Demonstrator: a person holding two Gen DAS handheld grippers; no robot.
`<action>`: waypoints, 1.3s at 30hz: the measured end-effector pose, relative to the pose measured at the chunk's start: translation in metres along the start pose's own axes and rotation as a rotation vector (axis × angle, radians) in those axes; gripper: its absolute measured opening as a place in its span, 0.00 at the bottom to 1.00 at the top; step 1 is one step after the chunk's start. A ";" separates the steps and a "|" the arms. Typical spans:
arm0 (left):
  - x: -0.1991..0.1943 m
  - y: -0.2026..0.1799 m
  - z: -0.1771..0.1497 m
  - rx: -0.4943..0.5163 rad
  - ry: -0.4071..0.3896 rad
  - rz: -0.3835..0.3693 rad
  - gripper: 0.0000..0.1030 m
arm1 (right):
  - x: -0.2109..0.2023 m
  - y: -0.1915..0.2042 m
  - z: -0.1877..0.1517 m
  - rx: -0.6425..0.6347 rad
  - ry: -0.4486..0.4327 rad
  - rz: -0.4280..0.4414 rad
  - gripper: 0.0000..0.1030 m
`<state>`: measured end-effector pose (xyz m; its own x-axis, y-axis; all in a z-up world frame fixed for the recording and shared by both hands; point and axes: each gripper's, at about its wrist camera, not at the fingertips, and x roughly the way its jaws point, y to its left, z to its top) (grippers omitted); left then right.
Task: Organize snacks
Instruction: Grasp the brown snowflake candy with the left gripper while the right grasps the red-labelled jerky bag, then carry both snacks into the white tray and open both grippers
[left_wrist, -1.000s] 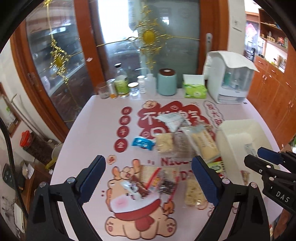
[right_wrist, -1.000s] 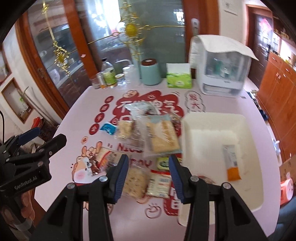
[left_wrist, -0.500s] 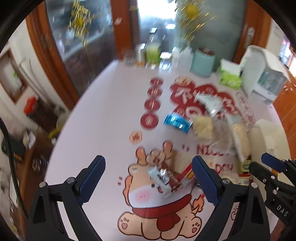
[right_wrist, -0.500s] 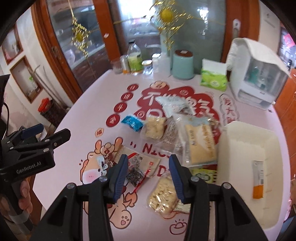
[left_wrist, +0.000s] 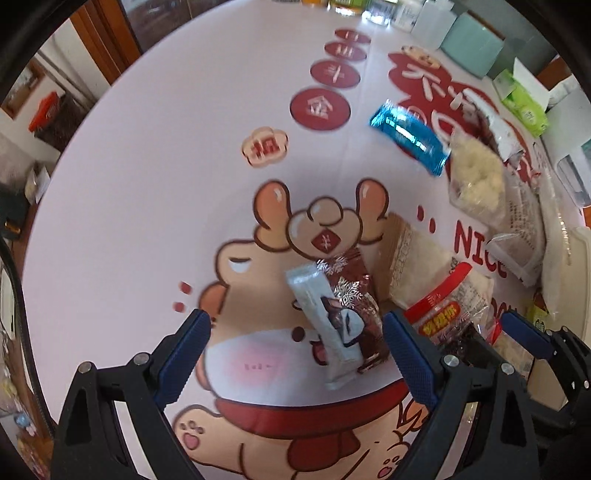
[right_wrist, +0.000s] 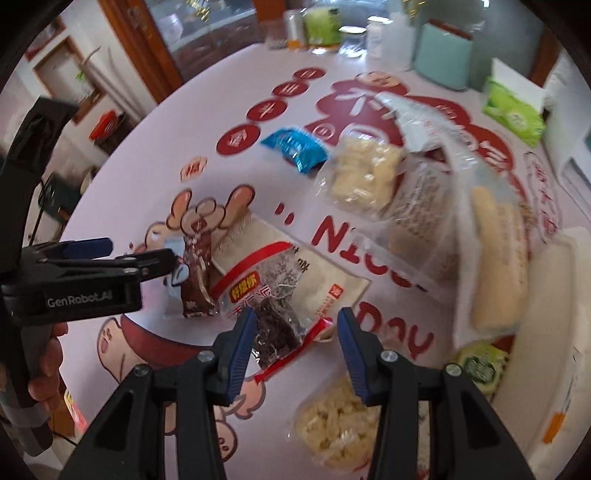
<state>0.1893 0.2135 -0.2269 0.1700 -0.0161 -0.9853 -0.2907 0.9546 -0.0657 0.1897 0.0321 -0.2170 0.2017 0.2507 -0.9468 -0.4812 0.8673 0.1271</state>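
Observation:
Snack packets lie scattered on a pink cartoon tablecloth (left_wrist: 147, 206). My left gripper (left_wrist: 295, 350) points straight down over a pale blue bar packet (left_wrist: 325, 325) that lies across a brown snowflake packet (left_wrist: 354, 295). Its jaws are closing, with both packets between them and the pads clear of them. The left gripper (right_wrist: 140, 254) also shows in the right wrist view. My right gripper (right_wrist: 297, 350) hangs half open just above the corner of a red-and-white bag of dark dried fruit (right_wrist: 280, 291), not pressing it.
A white bin (right_wrist: 554, 314) stands at the right edge. Close by lie a blue wrapper (right_wrist: 295, 147), a clear bag of pale puffs (right_wrist: 362, 177), a long yellow cake packet (right_wrist: 495, 258), a small green packet (right_wrist: 476, 365) and a bag of pale bits (right_wrist: 336, 432). Bottles and a mint canister (right_wrist: 443, 51) line the far edge.
Both grippers have come down from high over the table to just above the snacks and tilted downward. The left one now straddles the pale blue packet, the right one the dried-fruit bag.

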 end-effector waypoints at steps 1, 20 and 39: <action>0.003 -0.002 0.000 0.000 0.006 0.003 0.88 | 0.004 0.001 0.001 -0.020 0.001 -0.001 0.45; 0.003 -0.018 -0.015 0.057 -0.012 0.037 0.31 | 0.015 0.027 -0.007 -0.152 -0.031 0.171 0.25; -0.164 -0.072 -0.058 0.296 -0.302 -0.125 0.28 | -0.157 -0.006 -0.076 0.082 -0.347 0.061 0.21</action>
<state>0.1283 0.1299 -0.0699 0.4669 -0.0907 -0.8797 0.0243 0.9957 -0.0898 0.0963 -0.0446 -0.0916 0.4592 0.4214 -0.7821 -0.4337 0.8746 0.2166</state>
